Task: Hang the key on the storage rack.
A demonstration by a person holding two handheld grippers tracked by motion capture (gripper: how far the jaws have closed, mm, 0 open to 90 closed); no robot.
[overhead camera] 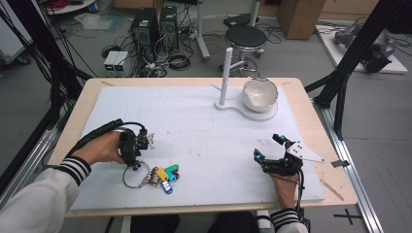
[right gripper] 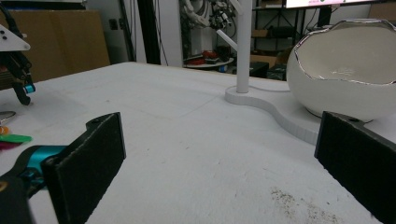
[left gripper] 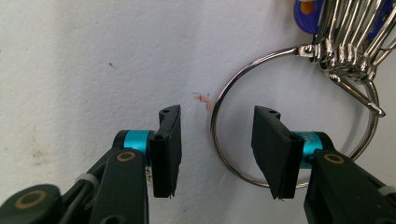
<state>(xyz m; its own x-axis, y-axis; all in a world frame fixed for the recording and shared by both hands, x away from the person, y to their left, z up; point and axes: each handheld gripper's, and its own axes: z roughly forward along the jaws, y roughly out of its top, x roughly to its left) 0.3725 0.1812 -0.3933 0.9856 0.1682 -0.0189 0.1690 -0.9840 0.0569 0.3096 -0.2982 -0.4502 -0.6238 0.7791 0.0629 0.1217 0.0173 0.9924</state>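
high view: wide counter (overhead camera: 194,82) under a white foam sheet (overhead camera: 194,121), largest thing in frame. toward the far right, white stand base with an upright post (overhead camera: 226,75) and a side peg, beside it a white egg-shaped bowl (overhead camera: 260,94) with a jagged silver rim, resting on that base. at the near left, left gripper (overhead camera: 137,158) pointed down at the sheet, just above the key bunch. at the near right, right gripper (overhead camera: 269,150) low over the foam, well apart from everything, aimed toward the bowl.

key bunch (overhead camera: 155,175): large steel ring (left gripper: 224,135) lying flat on the foam, smaller clips and keys hooked on at one side, coloured plastic tags (overhead camera: 167,174) in yellow, green, red and blue fanned out to the right.

left gripper view: jaws standing moderately apart, holding nothing, straddling the near arc of the ring, one jaw outside it and one inside, tips close to the foam. right gripper view: jaws spread wide, nothing between them.

likely handling: ring thin, stiff, smooth metal, light but prone to slipping and swinging with the loose keys dangling and shifting the weight. best hold probably on the bare arc of the ring, pinched across the wire away from the clips. thin wire flat on soft foam hard to get under; tips pressing slightly into the foam probably needed.
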